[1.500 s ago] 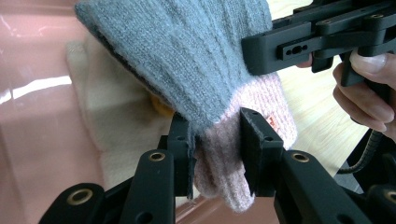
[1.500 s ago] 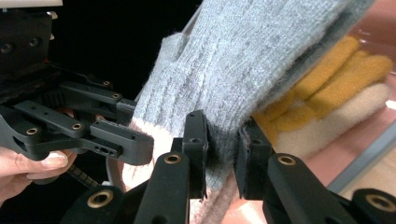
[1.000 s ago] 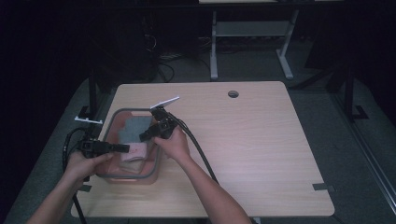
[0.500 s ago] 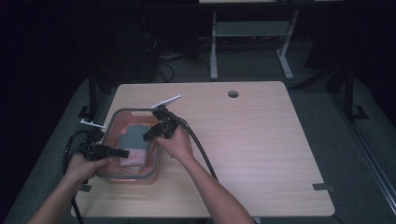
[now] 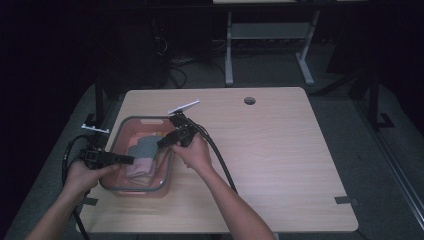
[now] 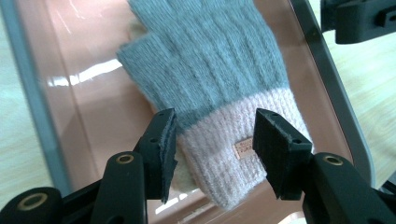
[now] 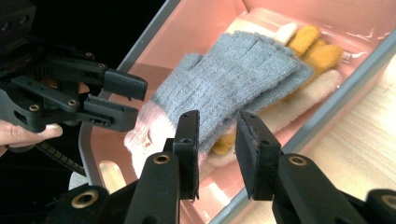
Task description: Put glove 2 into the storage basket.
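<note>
A knit glove with a grey hand and a pink cuff lies in a pink bin with a grey rim at the table's left. My left gripper is open, with the cuff between its pads but untouched by them. Its jaws have just been opening. My right gripper hovers over the bin's right rim, open with nothing between its pads, and its jaws have just been opening a little. A yellow and cream glove lies under the grey one. From above, the left gripper reaches in from the left and the right gripper from the right.
The bin's rim stands between the two grippers. A round hole sits at the back of the wooden table. Black cables trail from both grippers. A metal stand is on the floor behind the table.
My left gripper's jaws have parted and let go of the glove's pink cuff, which now rests in the bin. Both hands have stayed about where they were.
</note>
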Demonstrator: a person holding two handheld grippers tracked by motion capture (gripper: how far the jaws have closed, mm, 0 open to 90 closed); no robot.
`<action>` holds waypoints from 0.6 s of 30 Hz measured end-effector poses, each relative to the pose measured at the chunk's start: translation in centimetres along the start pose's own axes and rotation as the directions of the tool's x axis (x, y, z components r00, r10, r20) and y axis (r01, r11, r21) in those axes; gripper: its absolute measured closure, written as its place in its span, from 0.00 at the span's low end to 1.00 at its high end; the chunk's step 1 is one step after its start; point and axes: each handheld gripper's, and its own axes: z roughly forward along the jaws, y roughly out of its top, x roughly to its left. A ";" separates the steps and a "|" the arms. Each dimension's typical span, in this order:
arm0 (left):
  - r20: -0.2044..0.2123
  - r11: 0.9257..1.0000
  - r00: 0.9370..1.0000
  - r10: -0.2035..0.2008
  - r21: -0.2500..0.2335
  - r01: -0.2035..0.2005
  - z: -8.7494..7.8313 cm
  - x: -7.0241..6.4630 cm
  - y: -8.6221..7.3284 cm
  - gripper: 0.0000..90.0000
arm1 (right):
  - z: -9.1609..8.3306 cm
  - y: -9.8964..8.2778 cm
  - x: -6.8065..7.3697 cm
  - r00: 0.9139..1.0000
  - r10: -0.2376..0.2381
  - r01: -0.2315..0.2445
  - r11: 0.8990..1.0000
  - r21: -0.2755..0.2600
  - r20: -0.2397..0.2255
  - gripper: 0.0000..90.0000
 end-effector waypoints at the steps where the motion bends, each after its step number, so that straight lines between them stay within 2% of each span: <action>1: 0.000 1.000 1.000 0.001 -0.001 -0.001 -0.1 0.0 0.1 0.55 | -0.2 0.0 0.0 1.000 0.007 -0.007 1.000 0.000 0.001 0.77; 9: 0.004 0.999 1.000 0.004 -0.040 -0.004 -1.2 -0.6 0.6 0.55 | -1.7 -0.2 -0.3 1.000 0.006 -0.006 1.000 -0.025 -0.004 0.73; 18: 0.043 0.997 0.998 0.046 -0.065 -0.043 -1.1 -2.6 1.5 0.55 | -3.9 -0.9 -1.8 1.000 0.027 -0.027 0.998 -0.057 0.002 0.69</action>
